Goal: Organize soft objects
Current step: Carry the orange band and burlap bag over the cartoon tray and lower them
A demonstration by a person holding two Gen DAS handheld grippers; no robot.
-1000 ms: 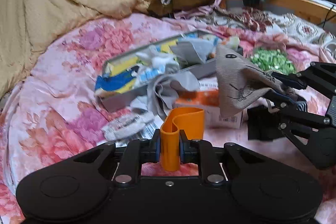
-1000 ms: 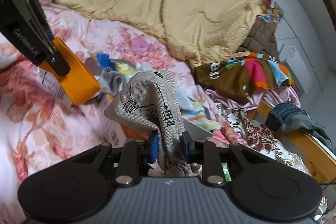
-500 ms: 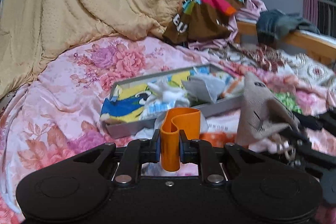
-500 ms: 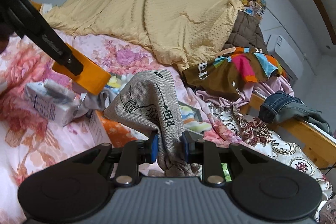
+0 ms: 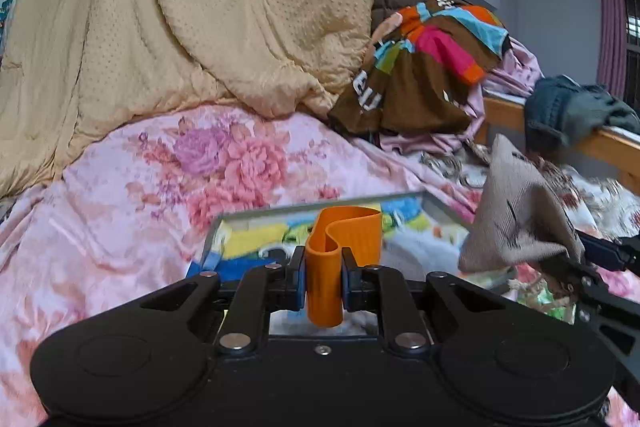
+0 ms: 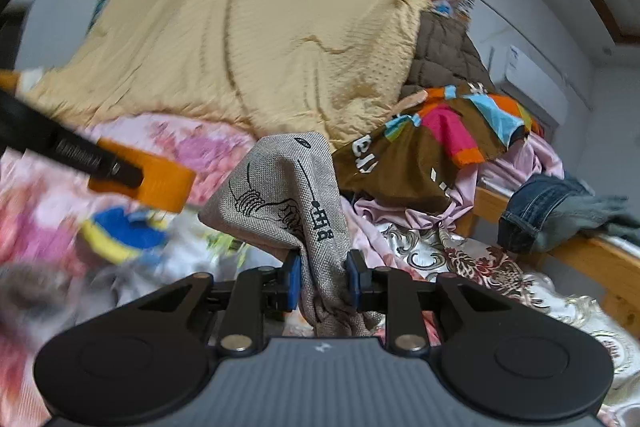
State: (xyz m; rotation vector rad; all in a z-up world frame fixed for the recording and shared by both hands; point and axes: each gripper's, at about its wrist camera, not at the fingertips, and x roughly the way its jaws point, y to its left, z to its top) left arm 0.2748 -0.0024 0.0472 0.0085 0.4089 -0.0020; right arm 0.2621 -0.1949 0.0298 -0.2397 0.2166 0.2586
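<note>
My left gripper (image 5: 323,281) is shut on a folded orange rubber band (image 5: 340,251) and holds it up above a grey tray (image 5: 256,217) of mixed soft items on the bed. My right gripper (image 6: 323,277) is shut on a grey burlap pouch (image 6: 280,195) with black print. The pouch also shows at the right of the left wrist view (image 5: 516,219). The orange band and the left gripper's arm show at the left of the right wrist view (image 6: 156,183), blurred.
A tan quilt (image 5: 192,27) is heaped at the back. A brown multicoloured garment (image 5: 420,75) lies on pink cloth to its right. Jeans (image 5: 572,111) hang over the wooden bed rail (image 5: 616,147). The pink floral bedsheet (image 5: 120,219) spreads left of the tray.
Both grippers have risen and tilted upward with their loads. The tray and the boxes sank lower in view, and more of the quilt and wall shows.
</note>
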